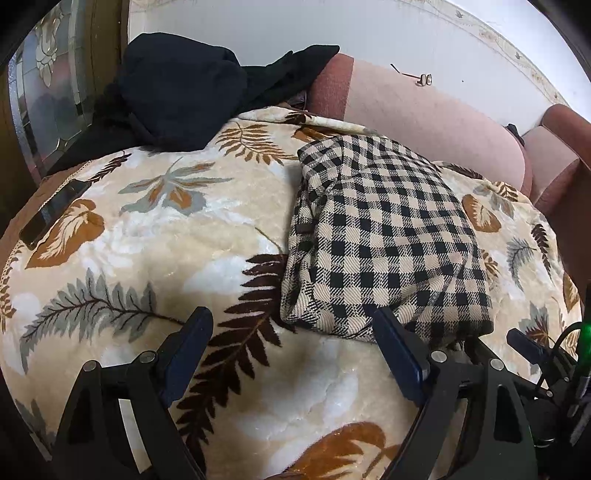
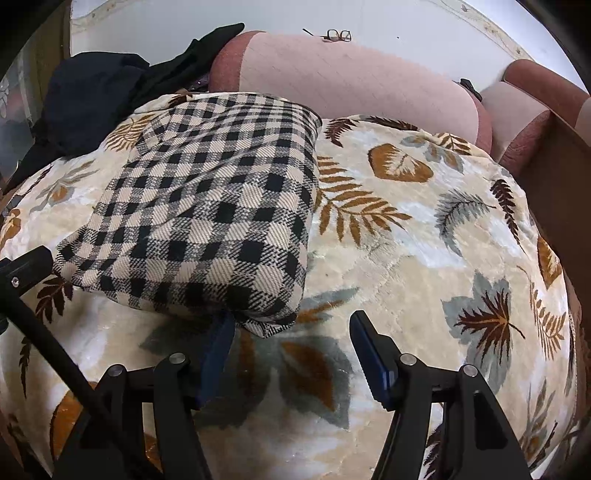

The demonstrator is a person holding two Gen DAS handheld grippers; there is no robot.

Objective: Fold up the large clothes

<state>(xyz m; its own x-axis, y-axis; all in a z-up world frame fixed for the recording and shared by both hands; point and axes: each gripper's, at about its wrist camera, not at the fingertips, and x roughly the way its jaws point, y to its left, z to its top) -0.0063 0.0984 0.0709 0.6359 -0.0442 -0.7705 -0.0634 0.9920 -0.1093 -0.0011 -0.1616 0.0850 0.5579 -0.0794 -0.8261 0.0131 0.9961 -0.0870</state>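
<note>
With the checked garment (image 2: 207, 206) folded on the leaf-print blanket (image 2: 406, 258), lift the spread, empty right tool (image 2: 291, 332) and left tool (image 1: 291, 328) clear without snagging its near edge.

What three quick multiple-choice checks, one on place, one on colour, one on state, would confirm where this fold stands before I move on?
1. Where do the glasses lie?
A. on top of the pink cushion behind the blanket
B. on the checked garment
C. on the dark clothes

2. What colours is the checked garment?
A. red and white
B. beige and black
C. blue and green

3. How does the checked garment lie now?
A. spread out flat, unfolded
B. hanging from a gripper
C. folded into a compact bundle on the leaf-print blanket

Answers:
1 A: the glasses sit on the pink cushion, away from all clothing.
2 B: its squares are beige and black in both views.
3 C: it is a thick rectangle with doubled edges, and the left gripper and right gripper both stand open, clamping nothing.
</note>
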